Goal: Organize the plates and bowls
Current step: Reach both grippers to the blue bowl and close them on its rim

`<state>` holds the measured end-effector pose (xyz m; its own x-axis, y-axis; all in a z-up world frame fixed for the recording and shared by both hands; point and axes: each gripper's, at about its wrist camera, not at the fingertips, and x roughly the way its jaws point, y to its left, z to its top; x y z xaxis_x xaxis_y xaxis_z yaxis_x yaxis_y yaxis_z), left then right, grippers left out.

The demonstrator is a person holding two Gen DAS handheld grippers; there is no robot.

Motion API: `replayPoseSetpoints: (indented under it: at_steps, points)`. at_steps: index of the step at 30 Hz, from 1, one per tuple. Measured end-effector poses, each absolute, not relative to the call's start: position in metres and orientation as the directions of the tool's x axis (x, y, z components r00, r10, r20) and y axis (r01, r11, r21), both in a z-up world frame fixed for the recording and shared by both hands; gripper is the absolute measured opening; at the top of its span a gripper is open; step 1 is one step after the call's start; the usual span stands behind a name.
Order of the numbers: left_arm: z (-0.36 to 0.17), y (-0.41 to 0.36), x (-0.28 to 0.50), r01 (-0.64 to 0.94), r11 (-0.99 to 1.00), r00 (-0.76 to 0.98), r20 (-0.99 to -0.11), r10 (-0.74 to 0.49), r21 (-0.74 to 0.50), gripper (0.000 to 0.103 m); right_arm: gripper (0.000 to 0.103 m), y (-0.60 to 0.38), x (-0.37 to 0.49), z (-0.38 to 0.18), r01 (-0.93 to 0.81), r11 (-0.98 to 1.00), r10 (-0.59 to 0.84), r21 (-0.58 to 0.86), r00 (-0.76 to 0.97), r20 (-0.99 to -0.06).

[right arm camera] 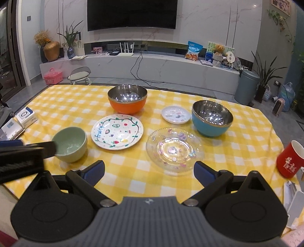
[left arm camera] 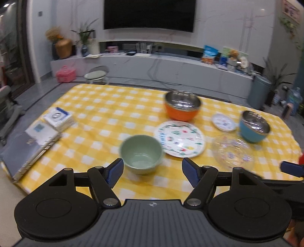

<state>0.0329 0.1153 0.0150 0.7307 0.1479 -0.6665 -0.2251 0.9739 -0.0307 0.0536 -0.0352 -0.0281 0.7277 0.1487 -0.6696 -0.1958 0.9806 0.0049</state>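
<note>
- The left gripper point(left arm camera: 153, 167) is hovering with its blue-padded fingers point(left arm camera: 115, 172) spread wide and holding nothing; the small pale green ceramic bowl point(left arm camera: 141, 153) is sitting just ahead, between the fingertips.
- To take the bowl cleanly, I judge the fingers should be straddling one wall at the rim, one pad inside and one outside, before pressing.
- The right gripper point(right arm camera: 149, 172) is also standing spread and empty, the clear glass plate with painted flowers point(right arm camera: 173, 150) lying just beyond its fingertips.
- Farther out, left to right, are the white fruit-painted plate point(right arm camera: 116, 131), the orange steel-lined bowl point(right arm camera: 127, 101), the small white saucer point(right arm camera: 175, 114) and the blue steel-lined bowl point(right arm camera: 211, 118), all unstacked.
- The bench point(right arm camera: 76, 98) is wearing a yellow checked cloth; a red mug point(right arm camera: 289, 159) is standing far right; a dark television point(right arm camera: 132, 14) is hanging behind.
</note>
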Motion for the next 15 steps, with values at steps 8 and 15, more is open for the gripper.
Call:
replayPoseSetpoints:
  at_steps: [8,15]
  points:
    - [0.035,0.123,0.07,-0.201,0.979,0.723,-0.677,0.136,-0.018,0.083,0.099,-0.08,0.103,-0.008,-0.107,0.988,0.152,0.109,0.722,-0.675]
    - [0.046,0.07,0.123,-0.071,0.997,0.772,-0.634,0.033,-0.034,0.083,0.1,-0.14,0.137,0.006,-0.003,0.998,0.039,0.056,0.771,-0.635]
